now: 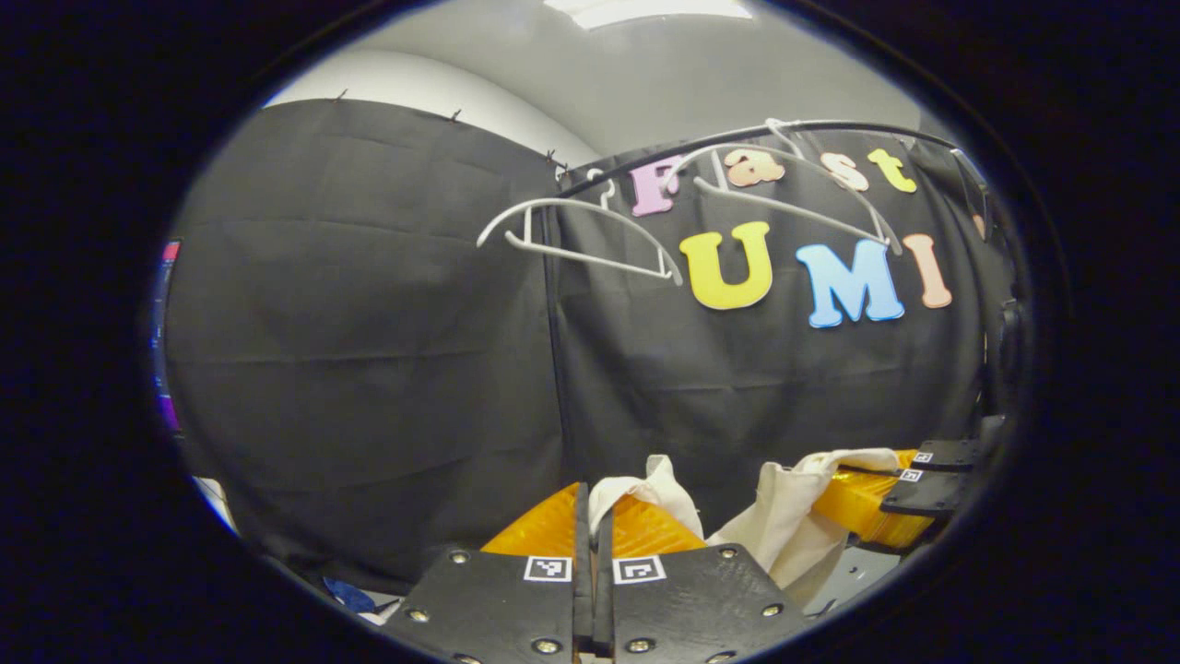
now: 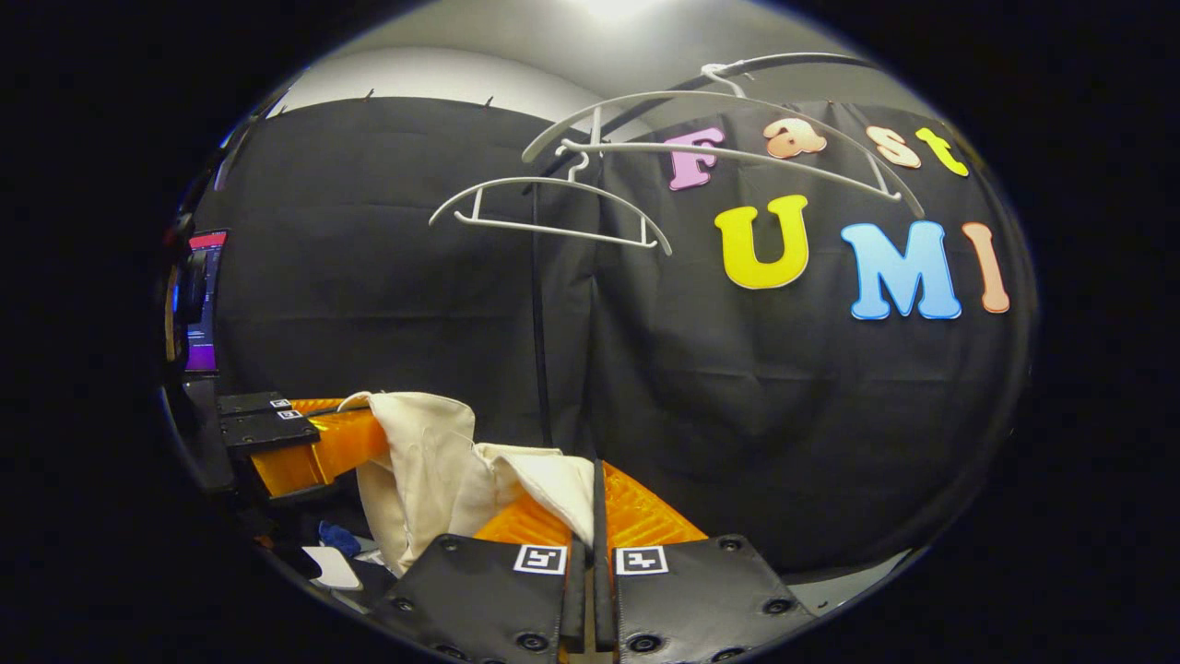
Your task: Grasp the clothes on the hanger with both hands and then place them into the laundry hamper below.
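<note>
Both of my grippers pinch the soft cream cloth garment [image 2: 433, 470]. My left gripper [image 1: 595, 526] has its fingers almost together, with a corner of the cloth squeezed between them. My right gripper [image 2: 595, 516] is nearly closed too, holding another edge. Between them the cloth hangs down low in loose folds. Up high, two thin white plastic hangers [image 2: 553, 207] dangle bare from a dark curved rail [image 1: 701, 143], well above the cloth. I cannot see the hamper.
</note>
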`<state>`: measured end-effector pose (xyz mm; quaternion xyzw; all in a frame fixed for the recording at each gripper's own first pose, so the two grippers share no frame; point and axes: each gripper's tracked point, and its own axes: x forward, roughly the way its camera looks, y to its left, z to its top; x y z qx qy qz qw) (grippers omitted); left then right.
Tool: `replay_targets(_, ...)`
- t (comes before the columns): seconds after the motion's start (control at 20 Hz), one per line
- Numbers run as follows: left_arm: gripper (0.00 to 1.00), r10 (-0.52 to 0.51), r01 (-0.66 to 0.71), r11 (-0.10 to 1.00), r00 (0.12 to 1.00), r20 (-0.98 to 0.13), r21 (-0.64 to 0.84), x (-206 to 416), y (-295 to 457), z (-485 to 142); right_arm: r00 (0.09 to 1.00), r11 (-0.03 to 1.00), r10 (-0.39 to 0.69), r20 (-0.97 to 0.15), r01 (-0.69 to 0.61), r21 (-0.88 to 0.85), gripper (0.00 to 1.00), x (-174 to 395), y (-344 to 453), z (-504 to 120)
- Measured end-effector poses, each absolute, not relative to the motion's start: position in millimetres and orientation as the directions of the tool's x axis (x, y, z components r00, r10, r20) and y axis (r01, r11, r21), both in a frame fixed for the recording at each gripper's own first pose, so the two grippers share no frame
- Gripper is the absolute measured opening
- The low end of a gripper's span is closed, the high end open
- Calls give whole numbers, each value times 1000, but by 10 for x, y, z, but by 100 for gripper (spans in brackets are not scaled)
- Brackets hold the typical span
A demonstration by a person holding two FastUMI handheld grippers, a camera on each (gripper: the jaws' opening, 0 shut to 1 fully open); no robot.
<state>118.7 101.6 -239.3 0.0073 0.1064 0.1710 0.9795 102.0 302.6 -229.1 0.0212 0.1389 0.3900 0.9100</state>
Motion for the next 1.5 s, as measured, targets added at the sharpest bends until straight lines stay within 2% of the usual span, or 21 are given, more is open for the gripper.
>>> replay_targets(0.4,1,376,-384,922,855,-359,52,928,1075,-3711,646,720,683,-342,-675,164,5,910,2985,-3374)
replay_targets(0.65,1,361,-372,926,821,-443,65,911,1019,-4491,614,723,670,-416,-668,179,6,761,3034,-4134)
replay_targets(1.05,1,351,-365,927,770,-532,83,909,931,-5316,543,729,640,-543,-651,209,6,531,3074,-5204)
replay_targets(1.5,1,319,-351,931,661,-680,96,712,809,-6288,445,748,552,-705,-637,185,6,297,3095,-6216)
